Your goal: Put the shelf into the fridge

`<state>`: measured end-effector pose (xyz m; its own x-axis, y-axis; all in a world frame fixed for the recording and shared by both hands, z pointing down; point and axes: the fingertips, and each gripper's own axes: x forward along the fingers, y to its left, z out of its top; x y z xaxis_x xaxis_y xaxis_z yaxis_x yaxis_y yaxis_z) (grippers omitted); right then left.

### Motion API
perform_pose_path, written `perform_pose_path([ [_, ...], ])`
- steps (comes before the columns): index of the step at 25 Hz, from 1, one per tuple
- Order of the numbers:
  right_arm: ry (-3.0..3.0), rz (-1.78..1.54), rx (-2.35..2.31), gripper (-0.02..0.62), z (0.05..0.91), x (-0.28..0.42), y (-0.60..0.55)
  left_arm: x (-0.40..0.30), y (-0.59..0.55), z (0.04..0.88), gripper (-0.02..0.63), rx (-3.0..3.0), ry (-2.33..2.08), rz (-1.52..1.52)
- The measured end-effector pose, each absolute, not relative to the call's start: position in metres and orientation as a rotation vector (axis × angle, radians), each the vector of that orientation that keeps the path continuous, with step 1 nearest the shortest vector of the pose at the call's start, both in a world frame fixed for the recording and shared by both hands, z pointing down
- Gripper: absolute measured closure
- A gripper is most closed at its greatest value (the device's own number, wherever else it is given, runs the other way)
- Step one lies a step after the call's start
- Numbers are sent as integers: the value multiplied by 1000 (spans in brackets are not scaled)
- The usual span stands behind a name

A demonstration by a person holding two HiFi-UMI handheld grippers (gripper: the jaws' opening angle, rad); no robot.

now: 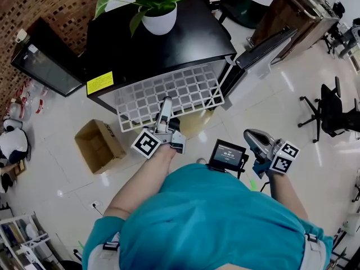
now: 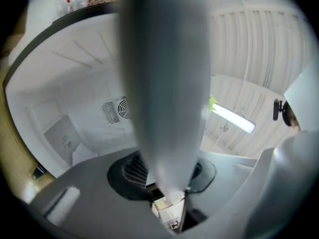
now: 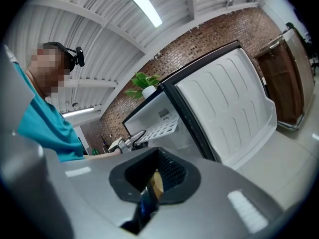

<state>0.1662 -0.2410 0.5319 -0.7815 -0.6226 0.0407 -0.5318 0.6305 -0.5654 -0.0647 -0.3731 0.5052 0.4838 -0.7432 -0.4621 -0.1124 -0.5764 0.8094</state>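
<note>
The white wire shelf (image 1: 169,94) sticks out level from the front of the black mini fridge (image 1: 163,49), whose door (image 1: 264,46) stands open to the right. My left gripper (image 1: 163,104) is at the shelf's front rim and shut on it. In the left gripper view the rim is a blurred white bar (image 2: 164,83) running down between the jaws, with the white fridge interior (image 2: 75,113) behind it. My right gripper (image 1: 251,135) hangs off to the right of my body, jaws together and holding nothing. Its view shows the shelf (image 3: 162,127), the door's inner side (image 3: 224,108) and the left gripper (image 3: 130,139).
A potted plant (image 1: 159,18) stands on the fridge top. An open cardboard box (image 1: 100,145) lies on the floor at the left, with a second dark cabinet (image 1: 45,66) beyond it. A small screen device (image 1: 226,155) hangs at my chest. An office chair (image 1: 329,108) stands at the right.
</note>
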Motion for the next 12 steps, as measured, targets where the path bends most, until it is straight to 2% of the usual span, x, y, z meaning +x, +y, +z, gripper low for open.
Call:
perform_pose_path([
  [7, 2692, -858, -971, 594, 534, 164, -239, -68, -372, 533, 522, 2016, -806, -939],
  [12, 2693, -871, -968, 594, 539, 165, -239, -60, -373, 505, 534, 2028, -716, -1044],
])
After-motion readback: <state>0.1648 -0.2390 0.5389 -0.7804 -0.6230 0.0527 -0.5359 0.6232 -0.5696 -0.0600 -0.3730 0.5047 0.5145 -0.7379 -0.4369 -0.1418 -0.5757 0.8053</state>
